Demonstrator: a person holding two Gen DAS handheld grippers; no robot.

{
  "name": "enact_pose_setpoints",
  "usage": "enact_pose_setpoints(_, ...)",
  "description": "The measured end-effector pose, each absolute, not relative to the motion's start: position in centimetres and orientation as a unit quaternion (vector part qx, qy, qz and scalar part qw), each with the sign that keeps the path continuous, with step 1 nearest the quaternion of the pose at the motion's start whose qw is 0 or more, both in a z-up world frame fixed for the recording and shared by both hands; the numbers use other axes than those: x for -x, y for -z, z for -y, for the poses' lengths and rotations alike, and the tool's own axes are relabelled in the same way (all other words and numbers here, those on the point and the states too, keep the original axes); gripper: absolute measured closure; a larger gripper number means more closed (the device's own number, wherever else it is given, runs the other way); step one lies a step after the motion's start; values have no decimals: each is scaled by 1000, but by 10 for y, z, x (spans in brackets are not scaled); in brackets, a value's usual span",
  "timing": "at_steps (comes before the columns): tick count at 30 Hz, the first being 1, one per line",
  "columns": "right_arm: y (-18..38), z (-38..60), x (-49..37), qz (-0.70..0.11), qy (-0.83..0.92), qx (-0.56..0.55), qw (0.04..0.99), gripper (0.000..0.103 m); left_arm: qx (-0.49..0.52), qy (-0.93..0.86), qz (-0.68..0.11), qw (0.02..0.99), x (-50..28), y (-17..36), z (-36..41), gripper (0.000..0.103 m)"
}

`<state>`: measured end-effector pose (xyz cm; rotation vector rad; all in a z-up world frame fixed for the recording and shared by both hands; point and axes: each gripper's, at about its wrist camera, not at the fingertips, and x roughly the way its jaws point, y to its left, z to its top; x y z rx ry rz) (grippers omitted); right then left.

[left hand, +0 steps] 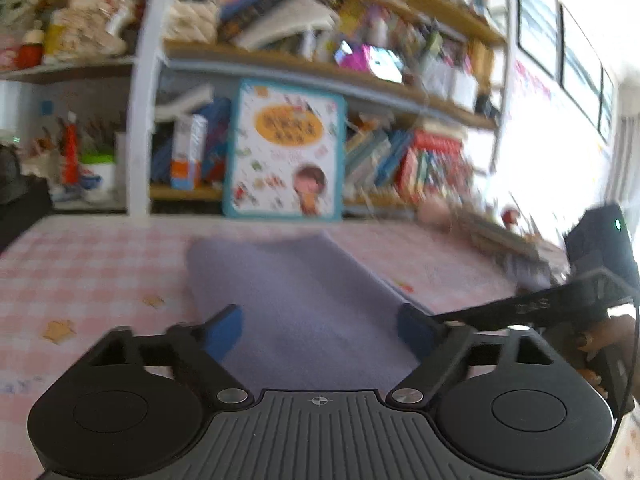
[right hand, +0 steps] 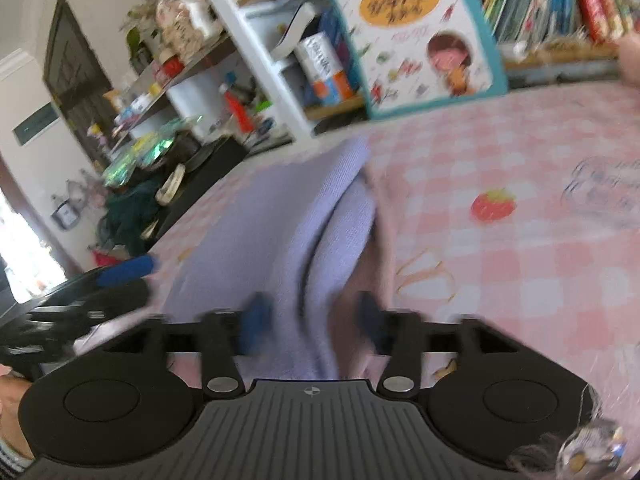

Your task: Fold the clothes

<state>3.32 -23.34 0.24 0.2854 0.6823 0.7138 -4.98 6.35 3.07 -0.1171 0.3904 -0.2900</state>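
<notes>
Your left gripper [left hand: 320, 330] gapes wide over the folded lavender knit cloth [left hand: 304, 300] at frame centre; your right gripper [right hand: 314, 322], parted, straddles its raised fold.

Folded cloth [left hand: 296, 300] laid on tabletop [left hand: 88, 264]; picture book [left hand: 285, 151] stood behind it, against bookshelf [left hand: 320, 68]
</notes>
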Motion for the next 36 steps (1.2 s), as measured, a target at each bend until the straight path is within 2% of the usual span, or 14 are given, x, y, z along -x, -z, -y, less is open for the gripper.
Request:
enact_pose_setpoints(1, -8, 236, -35, -320, -331, -133, 878, 26, 62, 142, -191, 969, 50, -33, -66, 9)
enact_pose_setpoints(3, -17, 239, -41, -320, -310, -127, 886, 18, 88, 140, -210, 964, 42, -32, -79, 8)
enact_pose_setpoints(12, 7, 233, -84, -439, -315, -210, 815, 19, 236, 143, -347, 896, -23, 5, -125, 7)
enact_pose_setpoints(14, 7, 227, -91, -443, -318, -212, 811, 23, 250, 152, -351, 889, -30, 13, -123, 8)
enact_pose_setpoints(15, 7, 224, -94, -444, -321, -211, 809, 31, 256, 155, -349, 888, -32, 15, -121, 9)
enact_pose_setpoints(16, 8, 219, -95, -445, -322, -207, 810, 46, 262, 159, -347, 886, -35, 16, -120, 23)
enact_pose_setpoints(17, 8, 215, -97, -445, -323, -203, 810, 48, 272, 166, -345, 883, -37, 18, -118, 36)
enact_pose_setpoints(18, 6, 210, -94, -434, -324, -184, 820, 60, 278, 174, -341, 881, -36, 19, -114, 46)
enact_pose_setpoints(21, -7, 199, -74, -378, -332, -107, 857, 74, 201, 162, -314, 914, -23, 5, -92, 52)
enact_pose_setpoints(22, -12, 195, -65, -358, -333, -80, 868, 75, 175, 157, -304, 923, -19, 1, -85, 52)
enact_pose_setpoints(26, -9, 200, -59, -358, -330, -72, 871, 72, 180, 157, -319, 917, -23, 1, -90, 48)
enact_pose_setpoints(28, -4, 209, -70, -386, -325, -115, 856, 59, 194, 159, -332, 909, -28, 3, -97, 33)
enact_pose_setpoints(31, 1, 217, -80, -415, -316, -159, 838, 46, 225, 164, -351, 894, -37, 10, -109, 21)
enact_pose_setpoints(36, 10, 218, -91, -437, -322, -192, 818, 44, 254, 184, -352, 882, -44, 19, -111, 24)
